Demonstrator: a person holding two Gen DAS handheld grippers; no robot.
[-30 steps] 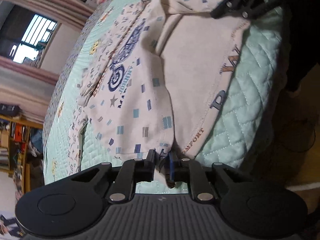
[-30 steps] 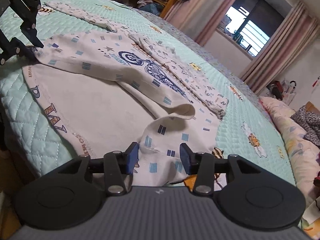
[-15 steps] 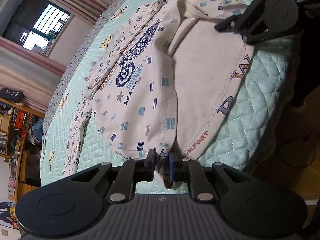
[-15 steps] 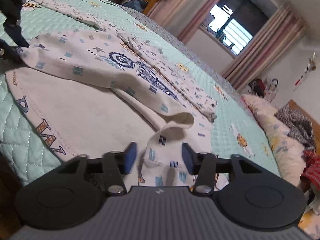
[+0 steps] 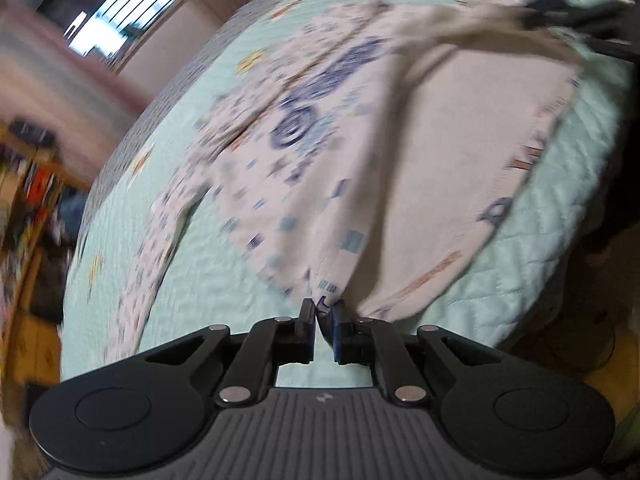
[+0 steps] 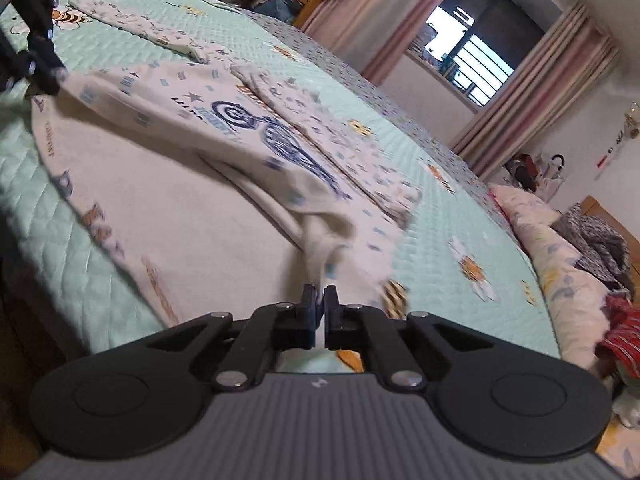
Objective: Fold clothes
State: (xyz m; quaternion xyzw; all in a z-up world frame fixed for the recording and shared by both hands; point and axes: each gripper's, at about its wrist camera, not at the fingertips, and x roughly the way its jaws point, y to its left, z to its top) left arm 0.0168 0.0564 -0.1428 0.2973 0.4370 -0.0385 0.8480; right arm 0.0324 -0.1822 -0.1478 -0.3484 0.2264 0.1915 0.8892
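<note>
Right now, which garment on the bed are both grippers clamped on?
The cream shirt with the blue motorcycle print, at the bed's near edge. The left gripper and right gripper each pinch it. The letter-print garment lies flat farther back, untouched.

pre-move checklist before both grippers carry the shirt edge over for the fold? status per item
1. Left gripper shut on the shirt hem corner: ok.
2. Right gripper shut on a bunched fold of the shirt: ok.
3. Both grips on the same layer: cannot tell, the fabric is bunched at the right gripper's fingertips.
4. Held edge lifted off the quilt: ok, it rises between the two grips.
5. Sleeve lies flat on the far side, apart from the lifted part: ok.
6. Left wrist view sharp enough to judge alignment: not ok, motion blur.
</note>
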